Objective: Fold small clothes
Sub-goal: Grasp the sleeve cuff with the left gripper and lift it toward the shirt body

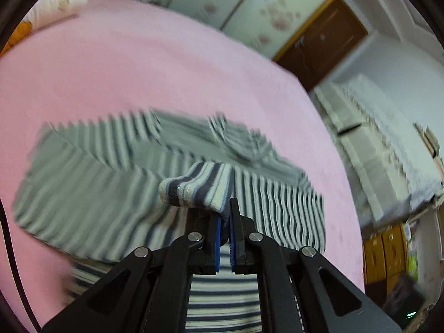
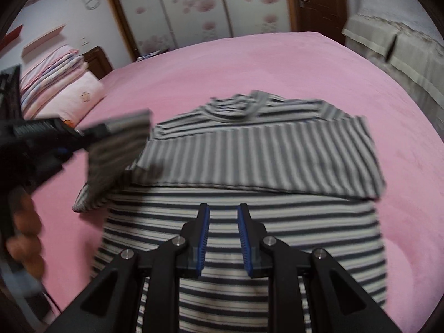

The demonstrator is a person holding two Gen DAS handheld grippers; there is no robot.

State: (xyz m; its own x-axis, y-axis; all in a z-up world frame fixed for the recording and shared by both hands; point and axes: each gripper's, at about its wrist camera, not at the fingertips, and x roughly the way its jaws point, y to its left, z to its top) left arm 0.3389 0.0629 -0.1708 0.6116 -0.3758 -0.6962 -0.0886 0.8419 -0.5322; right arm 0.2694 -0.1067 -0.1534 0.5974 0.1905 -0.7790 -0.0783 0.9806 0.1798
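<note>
Through the left wrist view I see my left tool (image 1: 225, 223) pressed together on a rolled cuff (image 1: 194, 190) of thick, fuzzy knit, its dark and cream bands bunched over the blue ribbed pads. Behind it the striped shirt (image 1: 91, 183) lies blurred on the bed (image 1: 138, 63), whose pink cover looks soft and matte. In the right wrist view the shirt (image 2: 249, 236) lies flat mid-bed, one sleeve (image 2: 263, 158) folded across its chest as a neat band of finer stripes, collar (image 2: 238, 105) at the far end. My right tool (image 2: 222, 216) hangs over the body with black fingers slightly spread, pinching nothing. At the left, my left tool (image 2: 83, 134) lifts the other sleeve's end (image 2: 119, 144).
</note>
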